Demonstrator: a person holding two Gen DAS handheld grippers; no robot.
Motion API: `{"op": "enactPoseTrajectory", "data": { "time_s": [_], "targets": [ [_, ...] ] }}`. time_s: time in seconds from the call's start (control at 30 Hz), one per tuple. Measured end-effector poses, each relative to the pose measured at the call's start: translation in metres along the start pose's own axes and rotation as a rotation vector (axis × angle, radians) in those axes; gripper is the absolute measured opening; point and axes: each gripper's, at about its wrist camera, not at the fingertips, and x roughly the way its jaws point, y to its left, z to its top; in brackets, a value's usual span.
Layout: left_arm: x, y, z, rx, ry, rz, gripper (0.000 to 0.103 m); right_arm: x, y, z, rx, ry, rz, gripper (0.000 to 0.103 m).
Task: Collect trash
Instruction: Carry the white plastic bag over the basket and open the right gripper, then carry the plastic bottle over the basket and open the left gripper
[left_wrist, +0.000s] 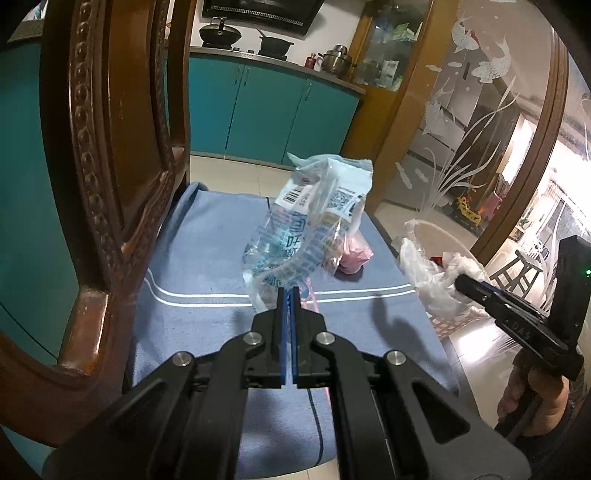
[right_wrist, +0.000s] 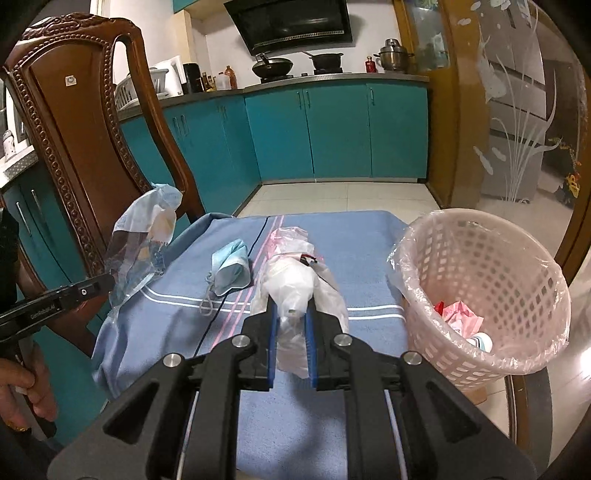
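My left gripper (left_wrist: 289, 292) is shut on the lower edge of a clear printed wrapper (left_wrist: 314, 221) with a barcode, held up above the blue cloth (left_wrist: 207, 258). The right wrist view shows that wrapper (right_wrist: 144, 240) at the left, in the left gripper (right_wrist: 101, 283). My right gripper (right_wrist: 291, 310) is shut on a crumpled clear plastic bag (right_wrist: 291, 288) just over the cloth (right_wrist: 351, 240). A light blue face mask (right_wrist: 231, 271) lies on the cloth to its left. Pinkish plastic (right_wrist: 286, 236) lies behind the held bag. At the right stands a pink basket (right_wrist: 480, 258), lined with plastic, holding pink trash (right_wrist: 461, 314).
A carved wooden chair (right_wrist: 74, 147) stands close at the left, its back (left_wrist: 110, 166) right beside the left gripper. Teal kitchen cabinets (right_wrist: 332, 129) run along the far wall. A frosted glass door (right_wrist: 517, 129) is at the right. A hand (right_wrist: 26, 384) grips the left tool.
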Motion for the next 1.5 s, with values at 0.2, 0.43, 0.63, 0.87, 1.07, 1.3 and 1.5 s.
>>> {"op": "enactPoseTrajectory", "data": {
  "time_s": [0.2, 0.43, 0.63, 0.87, 1.07, 1.3, 1.5],
  "targets": [
    [0.003, 0.002, 0.002, -0.002, 0.003, 0.007, 0.002, 0.003, -0.001, -0.002, -0.007, 0.005, 0.003, 0.014],
    [0.001, 0.003, 0.001, 0.003, 0.005, 0.01, 0.002, -0.019, -0.084, 0.026, 0.124, -0.161, -0.203, 0.014],
    [0.006, 0.005, 0.001, 0.003, 0.016, 0.021, 0.002, 0.006, -0.172, 0.015, 0.282, -0.071, -0.34, 0.048],
    [0.013, -0.022, 0.003, 0.038, 0.018, 0.003, 0.002, -0.065, -0.163, 0.017, 0.389, -0.339, -0.267, 0.097],
    [0.046, -0.129, 0.018, 0.18, 0.051, -0.127, 0.002, -0.129, -0.173, -0.003, 0.491, -0.606, -0.355, 0.1],
    [0.129, -0.257, 0.03, 0.269, 0.179, -0.174, 0.08, -0.135, -0.194, -0.009, 0.554, -0.602, -0.351, 0.1],
    [0.072, -0.19, -0.005, 0.28, 0.044, -0.011, 0.093, -0.115, -0.164, -0.004, 0.423, -0.492, -0.262, 0.1]
  ]
}}
